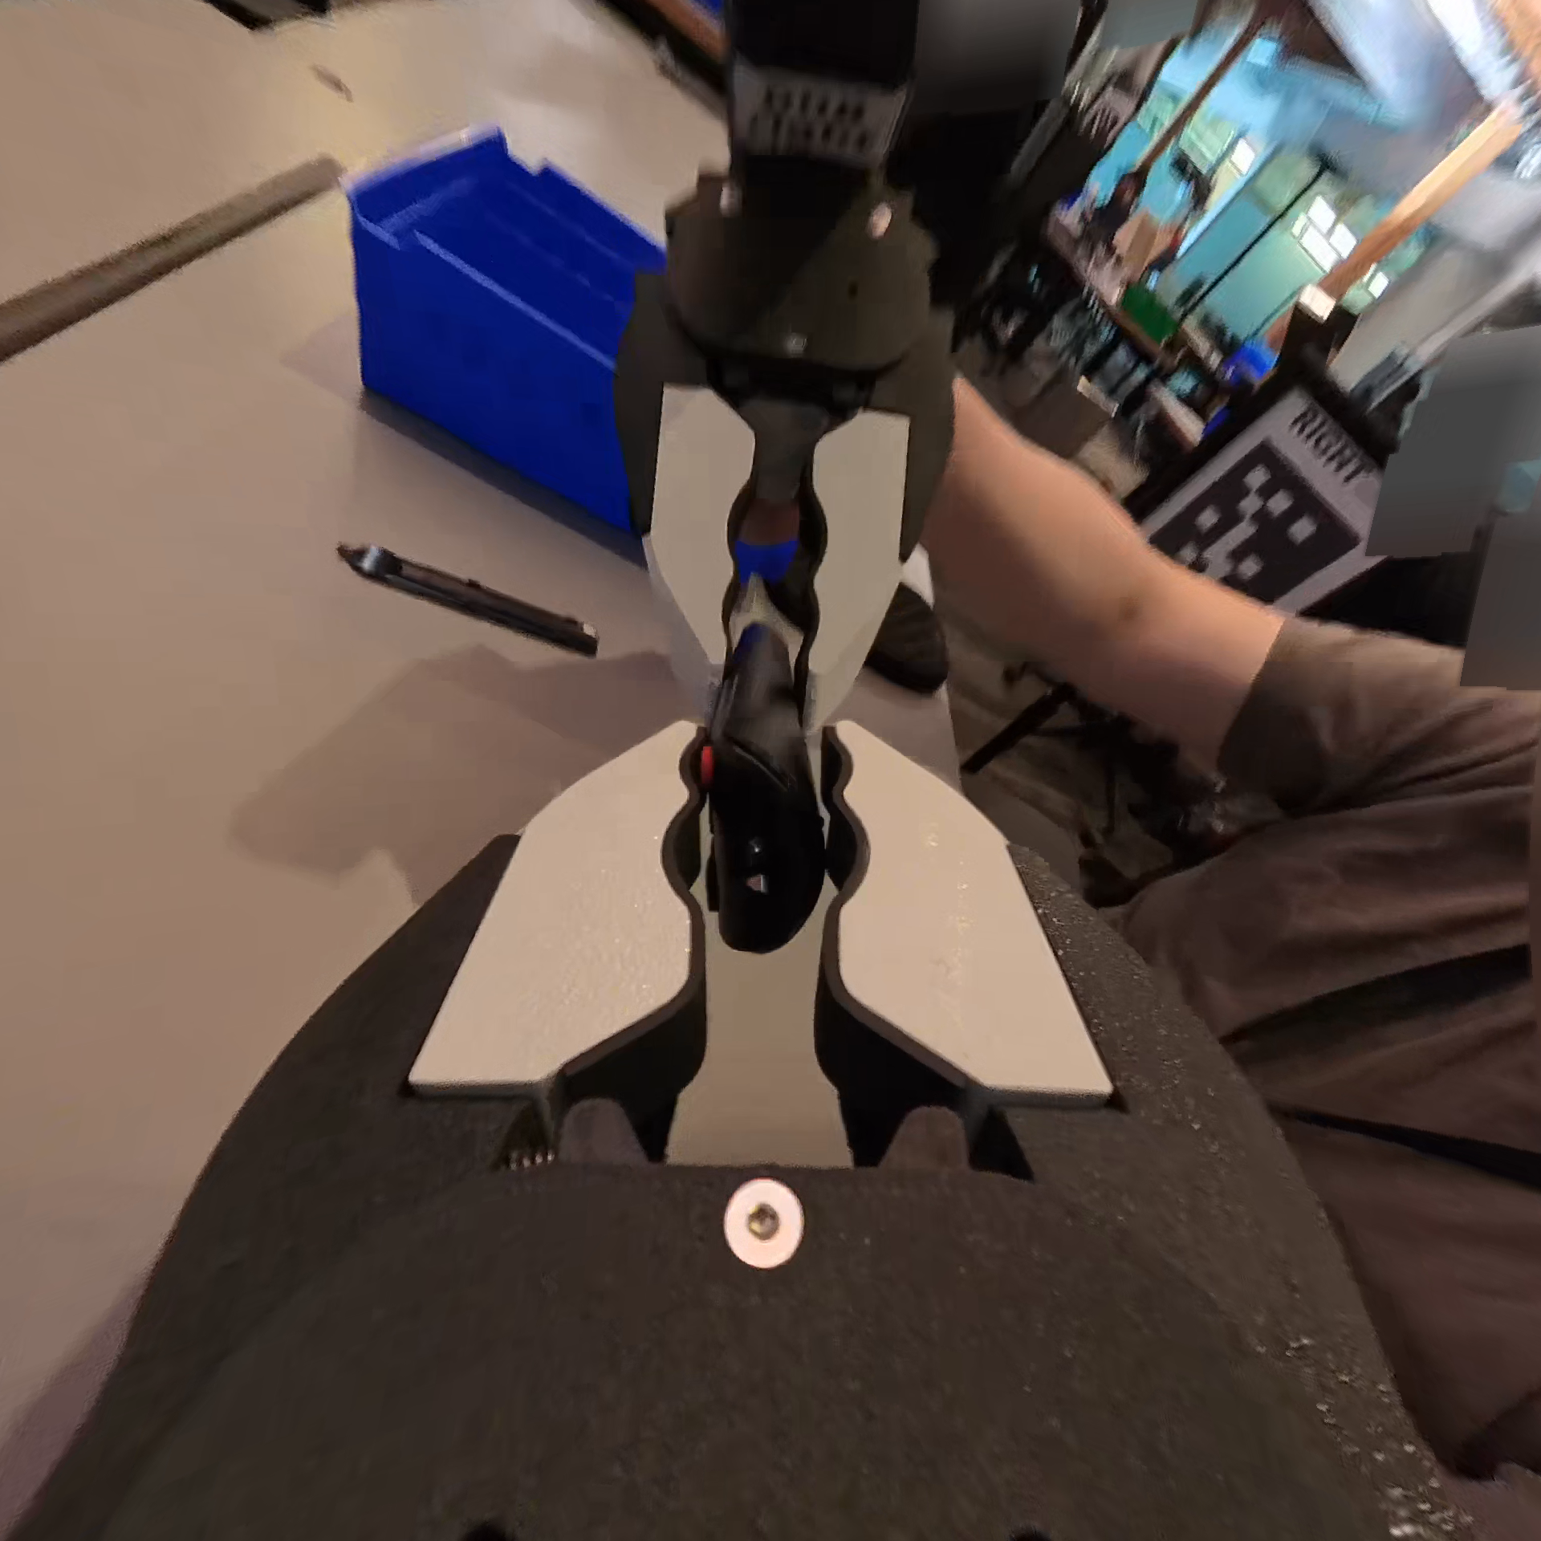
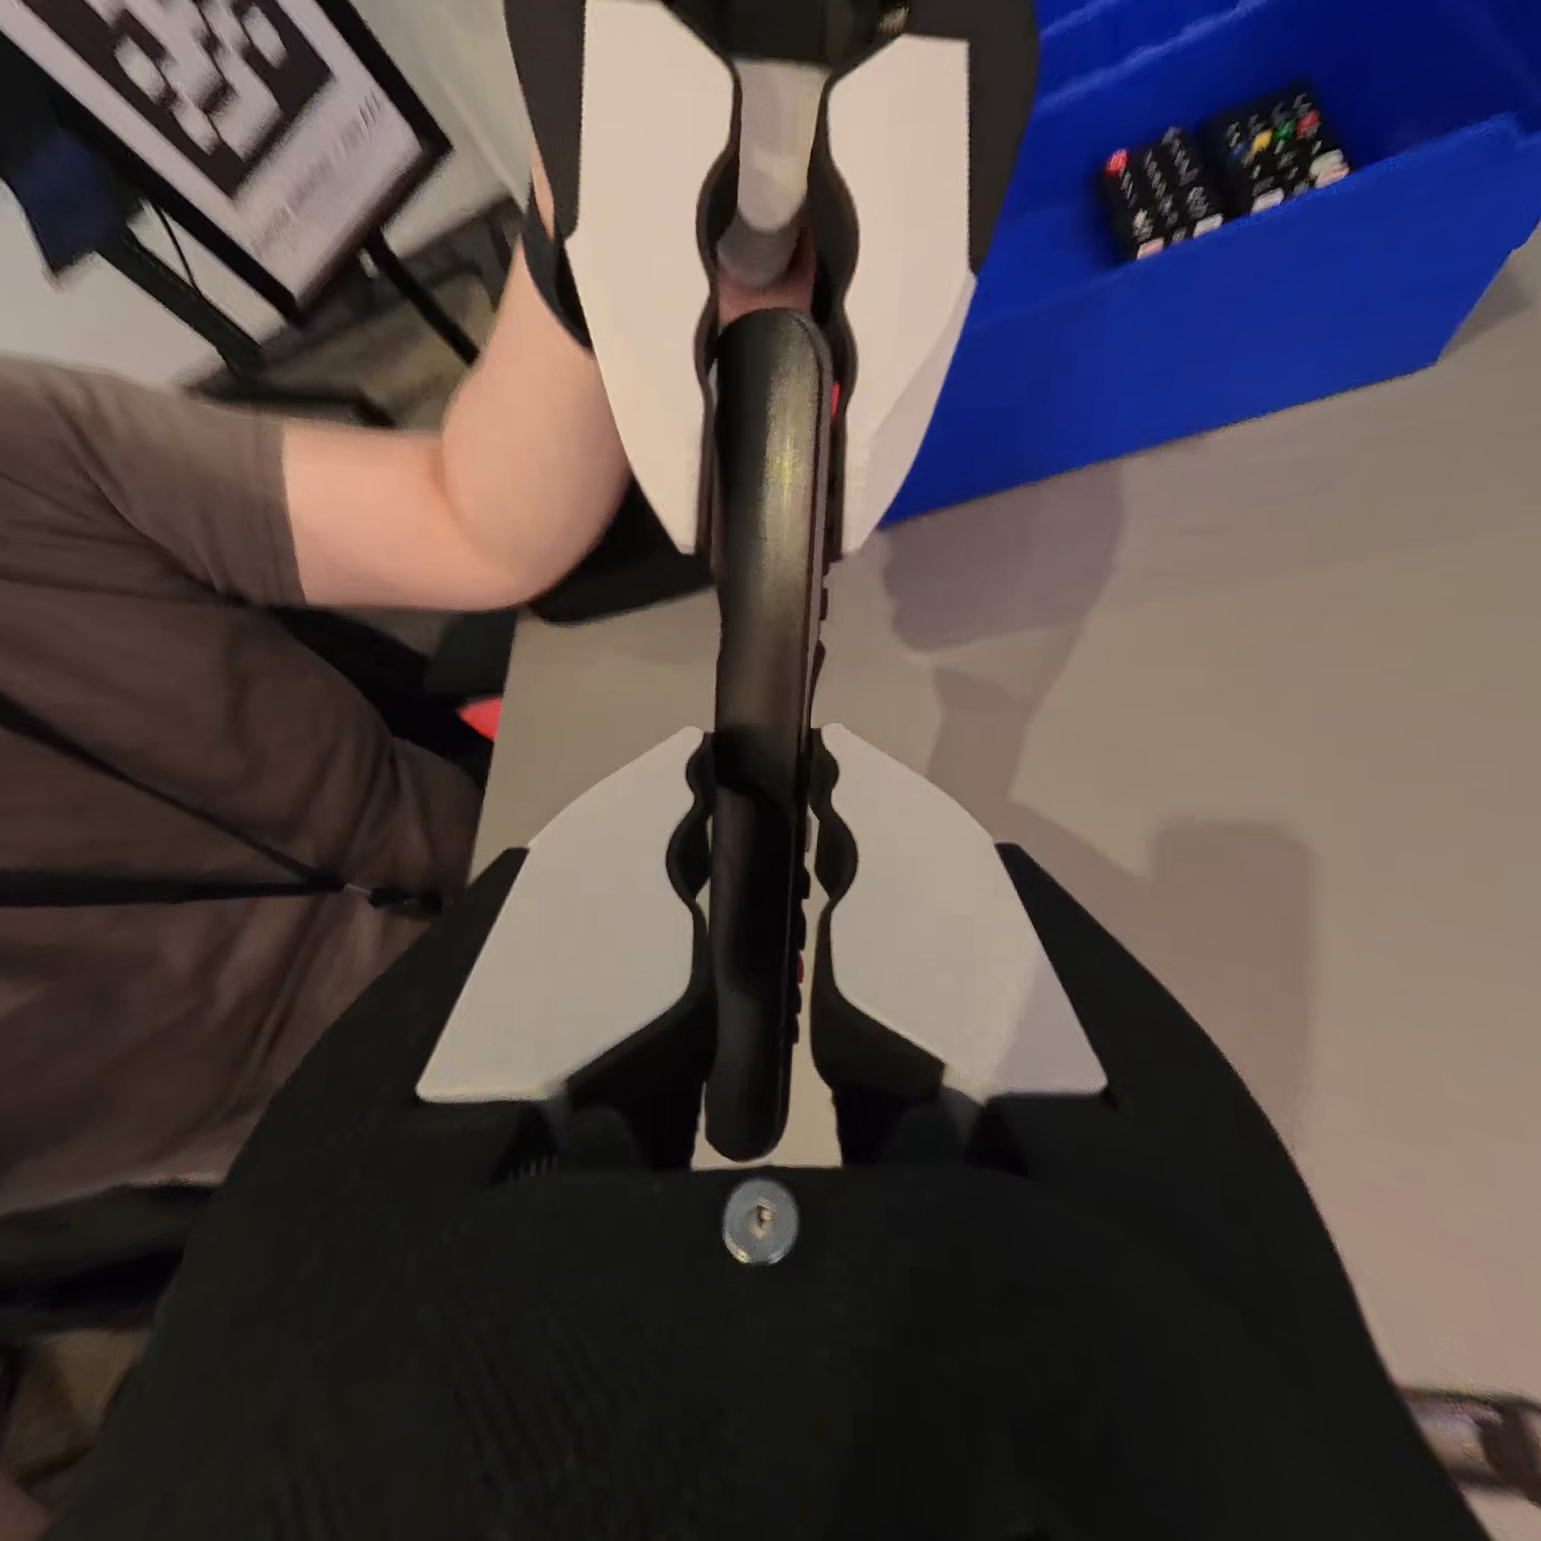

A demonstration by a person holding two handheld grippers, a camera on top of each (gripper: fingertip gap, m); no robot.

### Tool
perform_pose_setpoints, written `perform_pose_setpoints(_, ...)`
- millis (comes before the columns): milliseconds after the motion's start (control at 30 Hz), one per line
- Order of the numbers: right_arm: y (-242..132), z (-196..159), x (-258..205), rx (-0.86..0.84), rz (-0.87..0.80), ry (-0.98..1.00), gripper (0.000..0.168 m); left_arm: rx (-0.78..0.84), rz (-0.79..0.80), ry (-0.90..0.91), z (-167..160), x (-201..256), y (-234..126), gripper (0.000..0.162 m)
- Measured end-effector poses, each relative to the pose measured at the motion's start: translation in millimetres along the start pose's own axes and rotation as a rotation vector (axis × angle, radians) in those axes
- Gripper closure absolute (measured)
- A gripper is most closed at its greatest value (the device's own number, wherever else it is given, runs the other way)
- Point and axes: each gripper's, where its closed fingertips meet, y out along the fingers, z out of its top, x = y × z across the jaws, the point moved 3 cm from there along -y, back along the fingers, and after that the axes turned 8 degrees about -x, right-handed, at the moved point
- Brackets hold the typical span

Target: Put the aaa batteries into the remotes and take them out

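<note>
One black remote (image 1: 763, 850) is held off the grey table between both grippers, edge up. My left gripper (image 1: 763, 738) is shut on the end with the red button. My right gripper (image 1: 763, 696) comes from the far side, fingertip to fingertip with the left, and grips the remote's other part. In the right wrist view my right gripper (image 2: 760, 734) is shut on the near half of the remote (image 2: 763, 517), whose curved back faces left. The left gripper (image 2: 771, 546) clamps its far end. No battery shows in either view.
A blue bin (image 1: 492, 333) stands on the table at the back left. The right wrist view shows the bin (image 2: 1167, 350) holding two remotes (image 2: 1167, 192). A thin black piece (image 1: 467, 596) lies on the table. A person's arm (image 1: 1084, 567) and brown sleeve are at the table's edge.
</note>
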Motion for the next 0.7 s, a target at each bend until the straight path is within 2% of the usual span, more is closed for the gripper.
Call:
perform_pose_setpoints(100,-0.5,-2.6,14.6,0.099,0.034,0.097,0.146,0.105,0.067,-0.016,5.5,-9.6,-30.9,0.137)
perform_pose_setpoints(233,13.0,-30.7,61.1,0.089,-0.004,0.356,0.147,0.397,0.153,0.029,8.5,15.4,-125.3,0.139)
perform_pose_setpoints(367,33.3,-50.0,96.7,0.103,0.033,0.608,0.146,0.454,0.52,0.118,-22.9,44.8,-195.0,0.133)
perform_pose_setpoints(433,40.6,-54.8,111.3,0.11,0.03,0.683,0.147,0.466,0.571,0.136,-36.6,62.7,-210.5,0.131)
perform_pose_setpoints(533,47.7,-66.4,132.3,0.064,-0.059,0.722,0.146,0.466,0.615,0.143,-48.1,75.4,-220.9,0.131)
perform_pose_setpoints(700,50.1,-72.3,149.5,0.047,-0.148,0.73,0.144,0.406,0.693,0.095,-54.4,63.9,-222.6,0.131)
